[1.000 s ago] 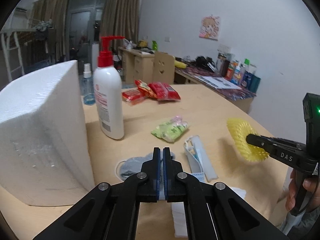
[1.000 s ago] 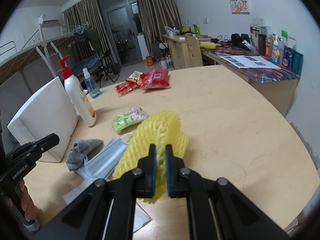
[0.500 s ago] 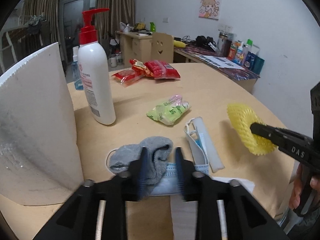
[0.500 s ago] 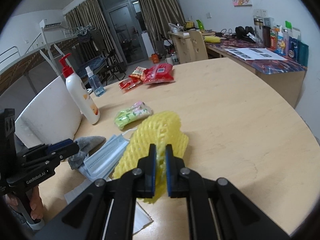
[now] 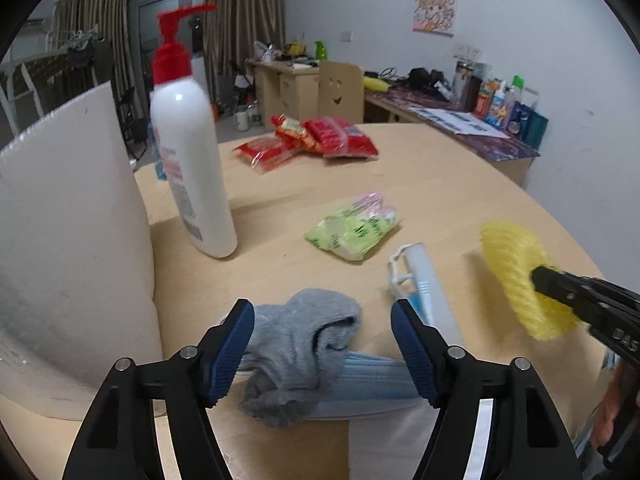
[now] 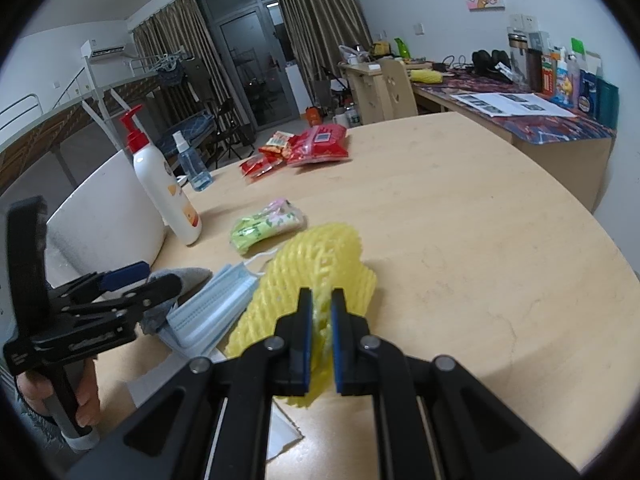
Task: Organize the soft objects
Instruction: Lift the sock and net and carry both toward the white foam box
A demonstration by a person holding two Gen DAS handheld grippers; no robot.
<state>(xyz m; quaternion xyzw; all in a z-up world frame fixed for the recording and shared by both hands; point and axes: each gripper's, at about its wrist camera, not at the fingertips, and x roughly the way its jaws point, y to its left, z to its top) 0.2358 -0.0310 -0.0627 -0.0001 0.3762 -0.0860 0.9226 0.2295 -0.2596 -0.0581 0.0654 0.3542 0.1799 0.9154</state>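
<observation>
A crumpled grey sock (image 5: 304, 344) lies on a stack of blue face masks (image 5: 372, 376) near the table's front edge. My left gripper (image 5: 322, 312) hangs over it with its jaws opening. The sock sits between the blue pads (image 5: 232, 344), and they do not press on it. A yellow foam net (image 6: 316, 268) is off the table, with my right gripper (image 6: 321, 296) shut on its lower edge. From the right wrist view, the left gripper (image 6: 160, 276) is at the left, by the sock (image 6: 192, 274) and masks (image 6: 216, 308). The net (image 5: 516, 276) also shows at the right of the left wrist view.
A white foam block (image 5: 68, 240) stands at the left, beside a red-topped pump bottle (image 5: 192, 176). A green packet (image 5: 352, 232) lies mid-table, with red snack packets (image 5: 320, 140) and a small spray bottle (image 6: 192, 164) farther back. White paper (image 5: 400, 440) lies under the masks.
My left gripper went from shut to open and came forward and down over the grey sock. The right gripper kept still with the yellow net.
</observation>
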